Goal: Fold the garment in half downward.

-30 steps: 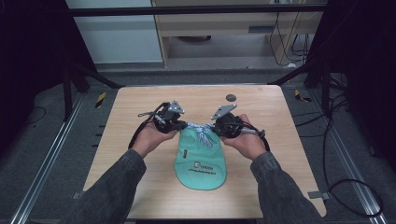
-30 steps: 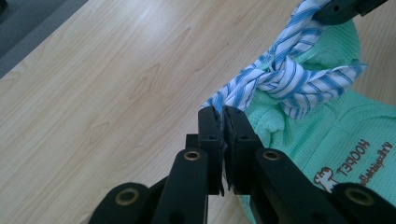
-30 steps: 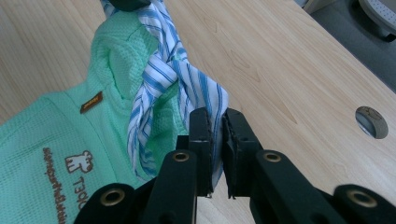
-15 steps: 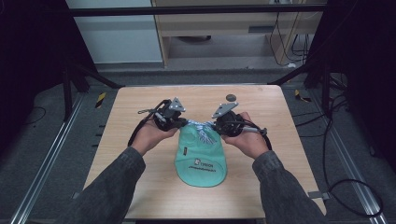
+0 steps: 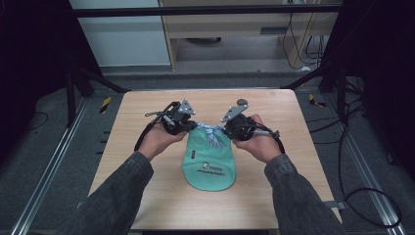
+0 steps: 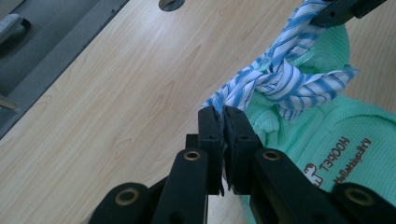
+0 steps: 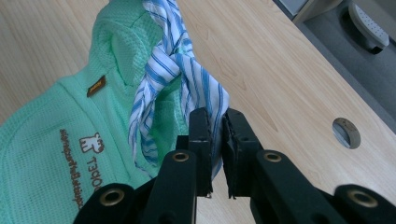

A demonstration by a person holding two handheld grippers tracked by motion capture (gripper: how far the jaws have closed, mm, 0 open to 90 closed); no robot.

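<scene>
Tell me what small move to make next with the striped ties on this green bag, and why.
Probably pull both tools a little farther apart. The left tool and right tool each clamp an end of the striped tie, and its knot over the green bag looks loose.

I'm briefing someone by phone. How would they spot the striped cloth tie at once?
On the wooden table lies a mint-green pouch. At its far end, between the left gripper and right gripper, sits the striped tie: the only blue-and-white thing there, knotted once.
</scene>
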